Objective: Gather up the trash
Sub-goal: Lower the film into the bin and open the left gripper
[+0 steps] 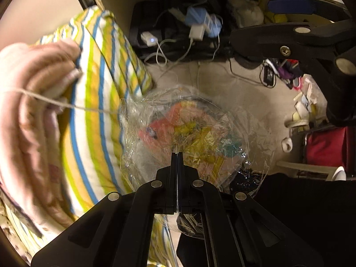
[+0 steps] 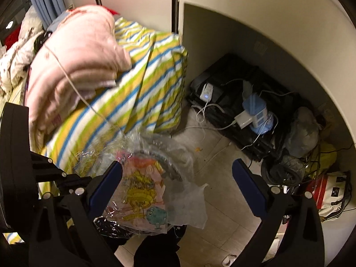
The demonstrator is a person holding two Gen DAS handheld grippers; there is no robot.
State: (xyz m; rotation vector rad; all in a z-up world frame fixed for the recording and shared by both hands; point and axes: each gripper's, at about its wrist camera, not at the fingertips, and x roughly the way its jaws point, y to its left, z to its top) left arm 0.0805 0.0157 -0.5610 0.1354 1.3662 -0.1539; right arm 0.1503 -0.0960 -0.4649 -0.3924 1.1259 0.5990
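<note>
A striped quilt point(image 2: 124, 102) in yellow, green, blue and white fills the left of both views, with a pink blanket point(image 2: 77, 62) heaped on top of it. Beyond its edge lies pale floor point(image 2: 222, 191), and against the wall sits a black case point(image 2: 224, 102) carrying white chargers and a blue power strip point(image 2: 258, 115) with tangled cables. A red-and-white bag point(image 2: 329, 195) stands at the right.

The task's thing — a crinkled clear plastic bag point(image 1: 187, 129) with a colourful cartoon print — hangs just beside the quilt's edge, above the floor. The left gripper point(image 1: 177, 155) is clenched, its fingers pressed together on the bag's film. The right gripper point(image 2: 178, 189) stands released, its blue-padded fingers point(image 2: 249, 189) wide apart — the left pad close beside the bag, whether touching is unclear.
</note>
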